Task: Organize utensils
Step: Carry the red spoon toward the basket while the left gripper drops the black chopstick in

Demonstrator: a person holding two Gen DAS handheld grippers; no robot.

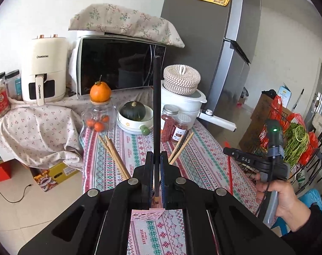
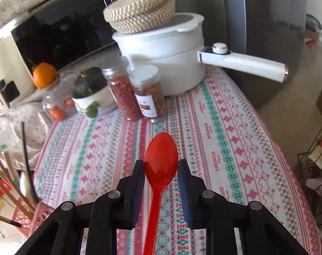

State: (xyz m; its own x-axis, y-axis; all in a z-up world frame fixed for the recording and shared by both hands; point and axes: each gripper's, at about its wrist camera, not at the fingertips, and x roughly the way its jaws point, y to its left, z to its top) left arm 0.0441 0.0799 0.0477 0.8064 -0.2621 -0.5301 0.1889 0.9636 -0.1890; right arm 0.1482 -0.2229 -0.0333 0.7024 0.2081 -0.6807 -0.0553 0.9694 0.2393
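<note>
1. Two claws are mine to report. My left claw (image 1: 155, 159) is pinched tight on a black chopstick (image 1: 156, 106) that stands upright between its pads, directly above the pink perforated holder (image 1: 147, 214) at the near end of the tabletop (image 1: 203, 159).
2. My right claw (image 2: 161, 167) has a red plastic spoon (image 2: 161, 161) between its pads. They flank the widest part of the bowl, but I cannot tell whether they press on it. The handle runs back under the claw.
3. From the right view, the pink holder (image 2: 33, 214) sits at the left near corner, with wooden chopsticks (image 2: 5, 182) fanning out of it.
4. From the left view, wooden chopsticks (image 1: 116, 159) splay left of my claw and more (image 1: 181, 148) splay to its right.
5. Mid-tabletop, the patterned cloth (image 2: 224, 138) is bare ahead of the spoon, leaving open room out to the right edge, where the floor drops away.
6. Farther back stand two spice jars (image 2: 137, 93), a bowl holding a green squash (image 2: 90, 93), and a glass jar (image 2: 54, 102) topped with an orange.
7. At the far edge, a white pot (image 2: 171, 63) has its handle (image 2: 246, 63) overhanging the right side, and a woven basket (image 2: 139, 6) rests on its lid.
8. Behind stand the microwave (image 1: 118, 65) and fridge (image 1: 203, 42).
</note>
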